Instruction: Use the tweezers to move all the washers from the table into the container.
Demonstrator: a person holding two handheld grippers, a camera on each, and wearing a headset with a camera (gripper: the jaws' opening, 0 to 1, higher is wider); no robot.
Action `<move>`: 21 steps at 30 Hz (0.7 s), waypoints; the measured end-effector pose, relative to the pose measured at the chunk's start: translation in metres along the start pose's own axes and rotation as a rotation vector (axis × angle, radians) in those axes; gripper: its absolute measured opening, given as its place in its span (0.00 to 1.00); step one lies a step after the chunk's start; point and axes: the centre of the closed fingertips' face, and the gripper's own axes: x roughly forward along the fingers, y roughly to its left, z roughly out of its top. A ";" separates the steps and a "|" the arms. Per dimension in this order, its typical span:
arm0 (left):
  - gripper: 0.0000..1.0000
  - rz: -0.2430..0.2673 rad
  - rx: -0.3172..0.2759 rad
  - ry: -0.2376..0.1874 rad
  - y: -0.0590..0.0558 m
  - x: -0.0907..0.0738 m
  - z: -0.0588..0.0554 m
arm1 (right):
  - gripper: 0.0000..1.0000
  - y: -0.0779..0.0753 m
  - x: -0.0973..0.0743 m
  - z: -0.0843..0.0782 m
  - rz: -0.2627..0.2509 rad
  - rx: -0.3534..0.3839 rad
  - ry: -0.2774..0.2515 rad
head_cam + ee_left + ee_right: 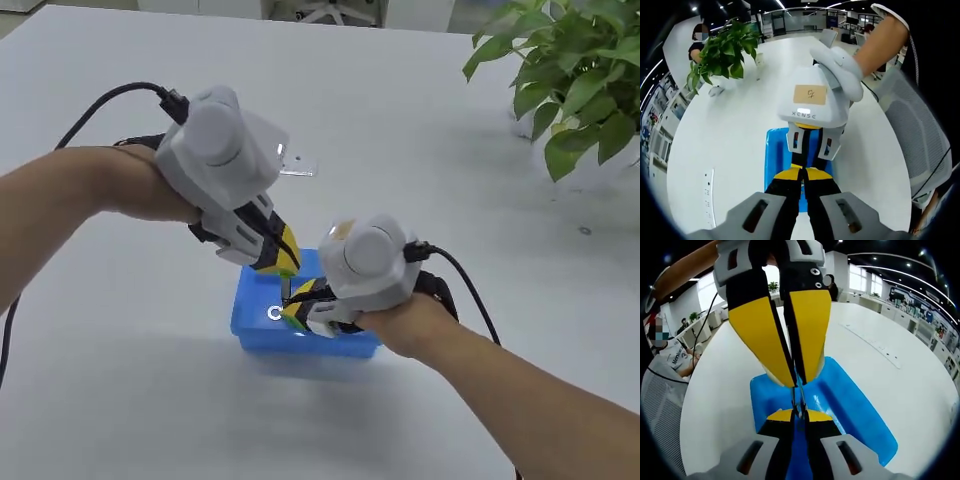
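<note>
A blue container [256, 300] sits on the white table [420, 130], with a pale ring-shaped washer [274, 313] lying inside it. Both grippers meet over it. My left gripper [284, 268] comes down from the upper left, its yellow pads shut on the thin metal tweezers [285, 291]. My right gripper [296, 312] reaches in from the right and is shut on the same tweezers lower down. In the right gripper view the tweezers [799, 396] run from the left gripper's pads [810, 335] into my right gripper [799, 415], above the container [850, 405]. The tweezer tips are hidden.
A potted plant [570, 70] stands at the table's far right corner. A small clear item [298, 166] lies behind the left gripper. A power strip [872, 344] is set in the table top. An office chair [920, 135] stands at the table's edge, and people sit farther off.
</note>
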 end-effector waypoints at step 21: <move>0.05 0.004 0.009 0.002 -0.001 -0.006 0.005 | 0.11 0.001 -0.008 0.003 -0.001 -0.018 -0.006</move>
